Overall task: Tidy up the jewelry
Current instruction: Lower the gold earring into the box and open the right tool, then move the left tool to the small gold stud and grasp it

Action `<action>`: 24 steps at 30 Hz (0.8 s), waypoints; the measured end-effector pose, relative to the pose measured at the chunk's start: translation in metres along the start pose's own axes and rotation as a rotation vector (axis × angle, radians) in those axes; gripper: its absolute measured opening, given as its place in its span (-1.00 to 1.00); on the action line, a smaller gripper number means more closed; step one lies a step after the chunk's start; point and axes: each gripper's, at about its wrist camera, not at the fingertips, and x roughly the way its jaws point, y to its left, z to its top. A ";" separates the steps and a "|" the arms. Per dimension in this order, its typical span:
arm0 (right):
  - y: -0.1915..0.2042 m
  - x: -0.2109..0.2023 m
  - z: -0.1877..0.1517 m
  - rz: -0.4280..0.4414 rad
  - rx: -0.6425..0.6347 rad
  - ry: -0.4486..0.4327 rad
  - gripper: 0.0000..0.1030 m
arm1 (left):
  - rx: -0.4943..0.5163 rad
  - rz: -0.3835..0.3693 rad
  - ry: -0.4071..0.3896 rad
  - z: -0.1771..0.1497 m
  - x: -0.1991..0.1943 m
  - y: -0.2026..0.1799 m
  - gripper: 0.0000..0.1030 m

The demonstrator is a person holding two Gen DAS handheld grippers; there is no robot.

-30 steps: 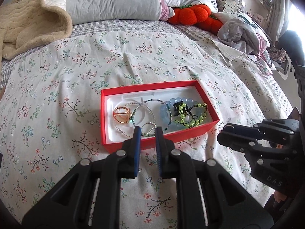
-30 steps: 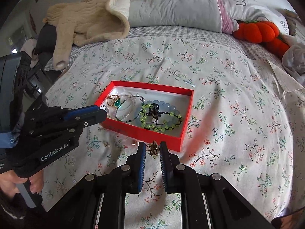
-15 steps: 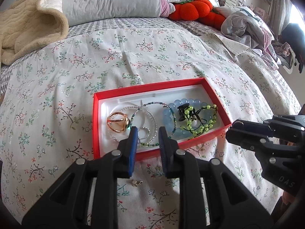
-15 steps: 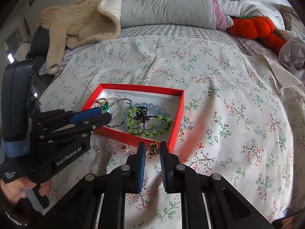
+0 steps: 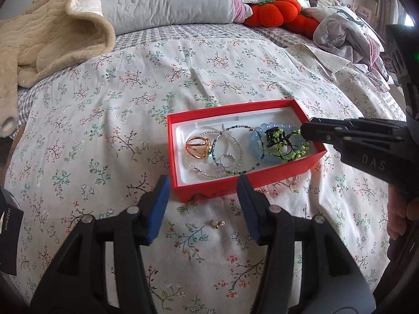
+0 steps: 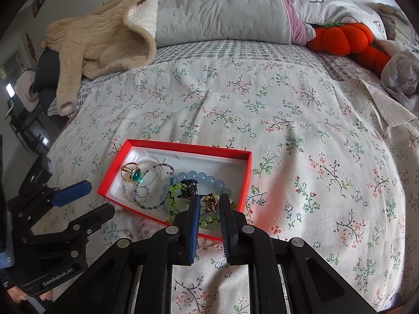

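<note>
Red box [image 5: 243, 185] sits on the bed [image 5: 183, 78], on a flowered cover, open side up, white lining inside. In it, from its left end in the left wrist view: a gold ring with a green stone [image 5: 198, 147], thin beaded bracelets [image 5: 230, 154] looped over one another, a pale blue bead bracelet [image 5: 255, 144], a green bead bracelet [image 5: 290, 154] with a dark charm on top of it.

Left tool [image 5: 203, 198]: jaws have just been opening and now stand well apart, nothing between the pads. It hangs just short of the box's near wall. A small gold earring [image 5: 218, 224] lies loose on the cover between the two fingers, near the box, apart from both pads.

Right tool [image 6: 208, 209]: clenched on a small gold ornament [image 6: 211, 202], pinched between the blue pads. Its tips are over the right end of the box, above the green beads. Whether the ornament touches the beads, cannot tell.

Back of the bed: beige blanket [image 6: 104, 39], grey pillow [image 6: 222, 7], orange pumpkin plush [image 6: 343, 38].
</note>
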 end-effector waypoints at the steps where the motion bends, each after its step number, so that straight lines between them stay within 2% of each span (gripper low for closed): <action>1: 0.001 0.003 0.002 -0.001 0.002 0.001 -0.71 | 0.000 0.004 0.003 -0.001 0.000 0.001 0.08; 14: 0.005 0.012 0.012 -0.006 0.014 -0.021 -0.66 | -0.005 0.014 0.022 -0.003 0.003 0.007 0.13; 18: 0.002 0.008 0.012 0.059 0.039 0.005 -0.61 | -0.014 0.010 0.033 -0.003 0.004 0.007 0.34; 19: 0.003 0.006 0.011 0.064 0.037 0.005 -0.52 | -0.018 0.010 0.038 -0.003 0.004 0.008 0.35; 21: 0.004 0.000 0.009 0.060 0.030 -0.005 -0.10 | -0.027 0.008 0.048 -0.003 0.005 0.009 0.37; 22: 0.004 -0.005 0.006 0.056 0.029 -0.025 0.31 | -0.032 0.009 0.053 -0.004 0.005 0.009 0.38; 23: 0.005 -0.011 0.004 0.053 0.026 -0.047 0.42 | -0.038 0.010 0.059 -0.004 0.006 0.010 0.39; 24: 0.005 -0.015 0.003 0.049 0.022 -0.053 0.42 | -0.044 0.010 0.067 -0.004 0.006 0.010 0.47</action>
